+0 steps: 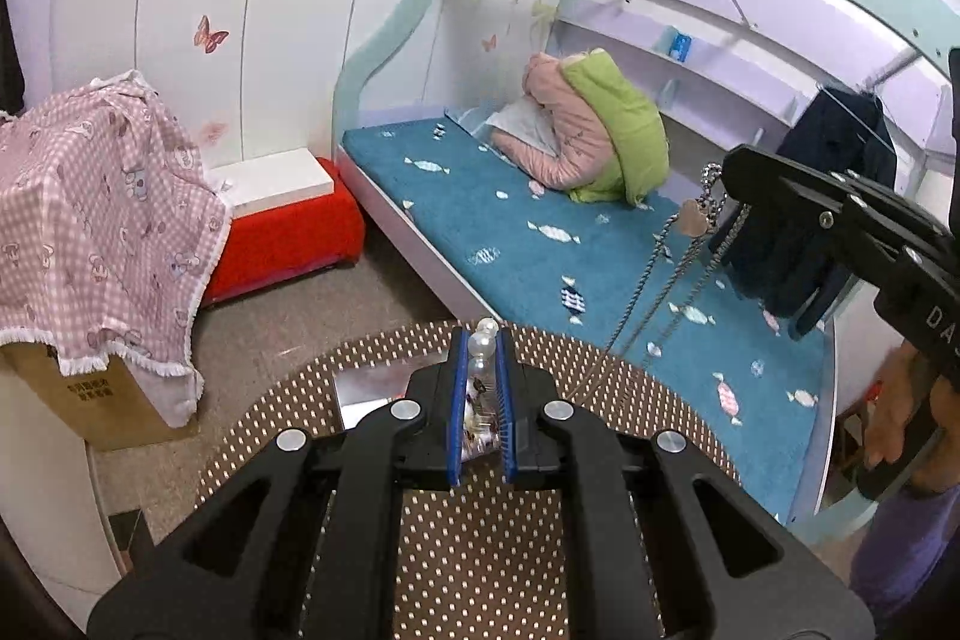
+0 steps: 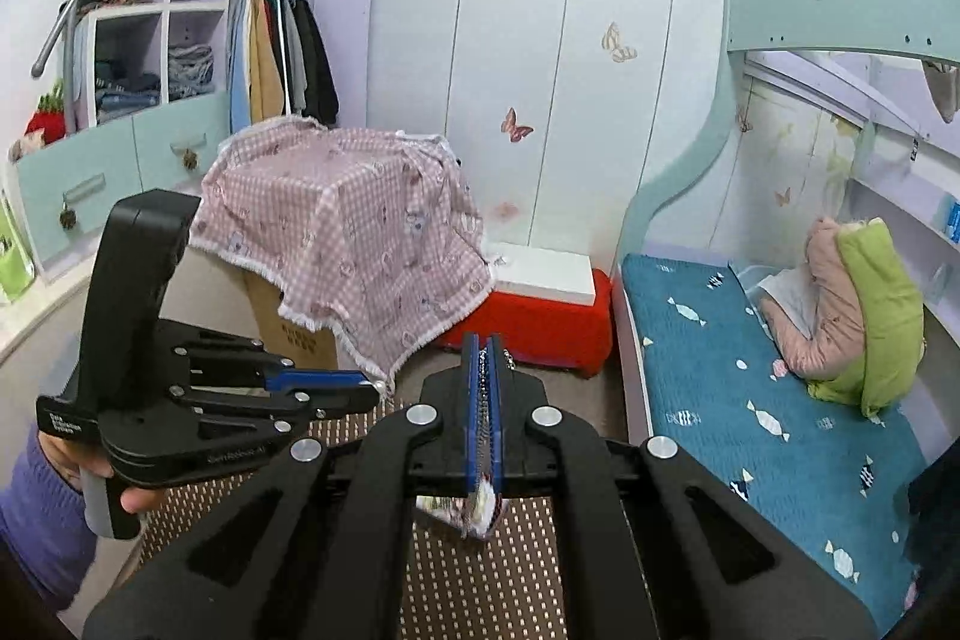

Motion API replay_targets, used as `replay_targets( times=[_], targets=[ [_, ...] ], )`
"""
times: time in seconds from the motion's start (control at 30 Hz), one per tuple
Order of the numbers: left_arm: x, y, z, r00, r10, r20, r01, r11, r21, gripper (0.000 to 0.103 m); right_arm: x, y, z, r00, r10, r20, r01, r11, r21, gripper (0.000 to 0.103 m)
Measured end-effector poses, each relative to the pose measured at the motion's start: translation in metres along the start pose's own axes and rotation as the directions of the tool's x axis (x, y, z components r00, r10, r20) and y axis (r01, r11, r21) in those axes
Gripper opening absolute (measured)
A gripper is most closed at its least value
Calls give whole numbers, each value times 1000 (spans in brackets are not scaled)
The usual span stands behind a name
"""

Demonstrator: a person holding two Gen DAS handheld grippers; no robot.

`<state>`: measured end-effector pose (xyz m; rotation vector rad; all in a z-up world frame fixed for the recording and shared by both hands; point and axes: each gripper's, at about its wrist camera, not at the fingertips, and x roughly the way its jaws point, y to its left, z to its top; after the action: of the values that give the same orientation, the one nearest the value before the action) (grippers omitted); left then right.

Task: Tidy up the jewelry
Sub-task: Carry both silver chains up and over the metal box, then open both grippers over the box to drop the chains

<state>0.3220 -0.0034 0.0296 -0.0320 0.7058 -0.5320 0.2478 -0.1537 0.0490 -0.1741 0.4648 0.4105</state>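
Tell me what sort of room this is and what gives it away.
Most likely a child's bedroom: a bunk bed with a candy-print teal mattress, an open wardrobe hung with clothes, and butterfly stickers on the wall panels.

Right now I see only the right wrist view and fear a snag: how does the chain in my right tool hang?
Observer: From the right tool the chain drops in a long loop, and its low end is over the dotted table. I cannot tell if it touches.
Operator: Anything on it?
Observer: A heart-shaped pendant hangs just below the tool's tip.
Operator: And the left tool?
Observer: The left tool is shut on a pearl piece; white pearls poke past its tips.
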Motion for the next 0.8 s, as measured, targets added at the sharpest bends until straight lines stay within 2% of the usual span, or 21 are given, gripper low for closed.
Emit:
replay_targets(
  times=[0.17,0.3,0.5,0.8],
  targets=[
    [10,8,19,1000,10,-11,-10,1000,-8,9,18,2,5,1000,11,-13,-11,1000,-1,2],
    [35,19,17,999,5,-50,-7,1000,-26,9,40,3,-5,998,33,-54,-33,999,8,2],
    [86,38,-9,990,3,-142,-11,999,-50,9,84,1,-37,985,72,-154,-64,996,60,2],
    [145,60,-55,964,24,-266,-47,996,-80,10,142,-6,-96,942,144,-302,-94,980,176,2]
  ],
)
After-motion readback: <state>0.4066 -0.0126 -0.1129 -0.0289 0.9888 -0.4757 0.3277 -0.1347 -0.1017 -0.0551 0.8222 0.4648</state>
